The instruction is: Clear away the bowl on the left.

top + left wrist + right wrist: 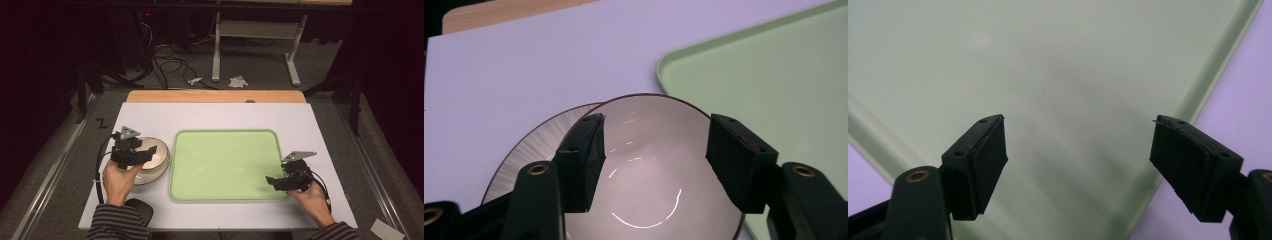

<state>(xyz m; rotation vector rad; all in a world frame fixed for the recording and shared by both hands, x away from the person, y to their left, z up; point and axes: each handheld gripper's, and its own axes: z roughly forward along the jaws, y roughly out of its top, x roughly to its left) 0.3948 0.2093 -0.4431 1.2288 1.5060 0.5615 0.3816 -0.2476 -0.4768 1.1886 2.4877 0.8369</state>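
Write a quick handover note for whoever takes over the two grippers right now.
Left gripper: open, jaws over the white bowl, no grip visible yet.
Right gripper: open, holding nothing, over the near right corner of the green tray.
Bowl sits on the white board, just left of the tray, with a second dish showing under it.
Done: nothing on the tray.
Left: probably grip the bowl and move it.

Bowl (154, 161) just left of tray (225, 165)
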